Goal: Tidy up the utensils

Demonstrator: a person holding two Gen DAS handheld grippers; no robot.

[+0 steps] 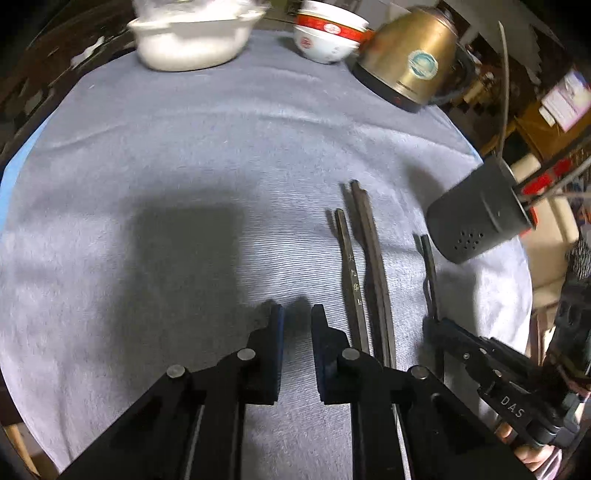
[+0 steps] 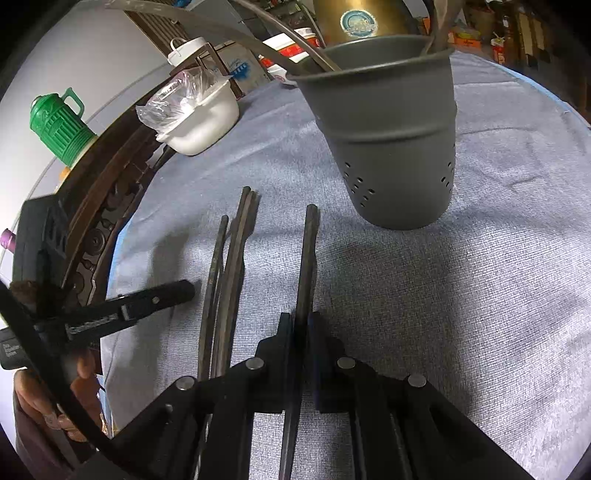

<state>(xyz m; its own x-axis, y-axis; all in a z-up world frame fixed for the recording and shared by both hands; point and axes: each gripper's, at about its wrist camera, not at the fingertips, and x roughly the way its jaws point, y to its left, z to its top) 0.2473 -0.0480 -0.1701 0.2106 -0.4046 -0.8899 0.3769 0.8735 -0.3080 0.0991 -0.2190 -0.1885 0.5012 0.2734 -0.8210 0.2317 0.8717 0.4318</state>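
The right claw (image 2: 301, 325) pinches one dark chopstick (image 2: 306, 266), which runs forward from its jaws over the grey cloth (image 2: 461, 295) on the desk. Left of it three more chopsticks (image 2: 225, 280) lie side by side on the cloth. A grey holder (image 2: 391, 140) with holes near its base stands just ahead to the right, with utensil handles leaning in it. The left claw (image 1: 297, 328) hovers over bare cloth just left of the loose chopsticks, its jaws a narrow gap apart with nothing between them. A white tub (image 1: 192, 40), bowls (image 1: 327, 35) and a brass kettle (image 1: 410, 59) sit at the far edge.
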